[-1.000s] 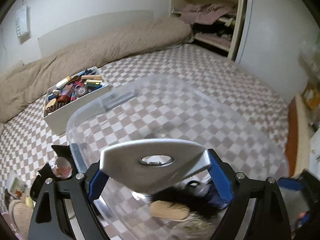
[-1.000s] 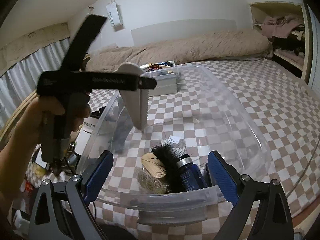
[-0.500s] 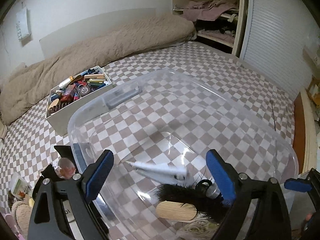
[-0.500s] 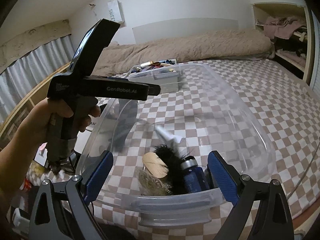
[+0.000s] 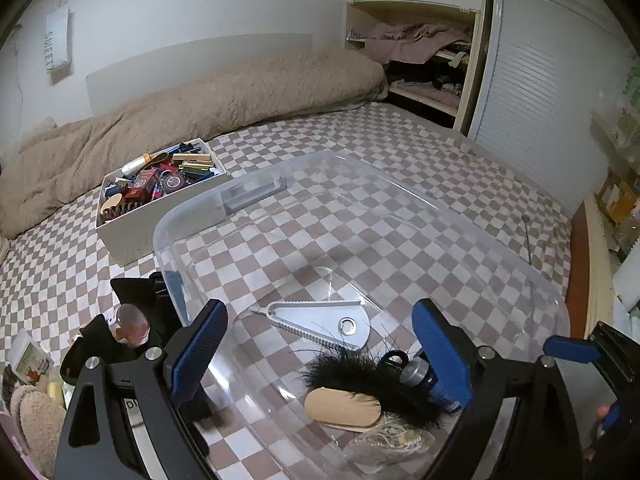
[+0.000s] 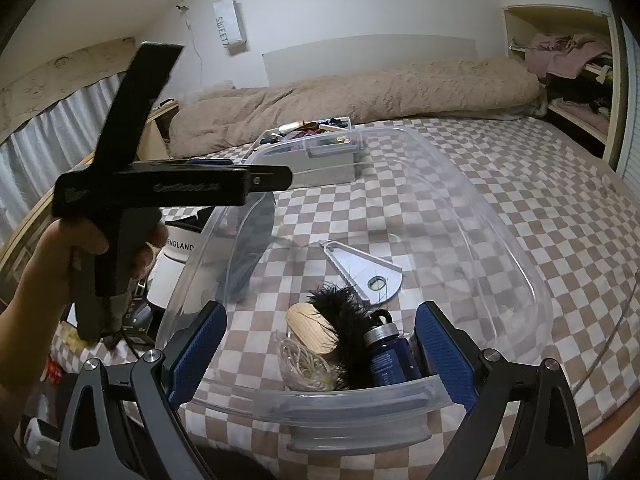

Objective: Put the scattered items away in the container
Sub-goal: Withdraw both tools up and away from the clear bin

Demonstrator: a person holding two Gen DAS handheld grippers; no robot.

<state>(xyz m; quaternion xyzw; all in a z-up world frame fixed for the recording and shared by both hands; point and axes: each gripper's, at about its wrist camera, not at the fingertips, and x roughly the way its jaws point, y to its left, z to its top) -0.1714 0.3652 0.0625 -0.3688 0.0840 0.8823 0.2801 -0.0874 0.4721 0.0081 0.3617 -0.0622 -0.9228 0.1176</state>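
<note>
A clear plastic bin stands on the checkered bed. On its floor lie a grey toothed plastic tool, a black feathery item, a wooden oval, a dark blue bottle and a coil of twine. My left gripper is open and empty above the bin's left side; its body also shows in the right wrist view. My right gripper is open and empty at the bin's near rim.
A white box full of small items stands behind the bin. A beige duvet lies along the headboard. A white jar marked ENGLAND and other clutter sit left of the bin. Shelves and a louvred door are at right.
My left gripper opened and let go of the grey toothed tool, which dropped and now lies flat on the bin's floor. The left gripper rose slightly.
</note>
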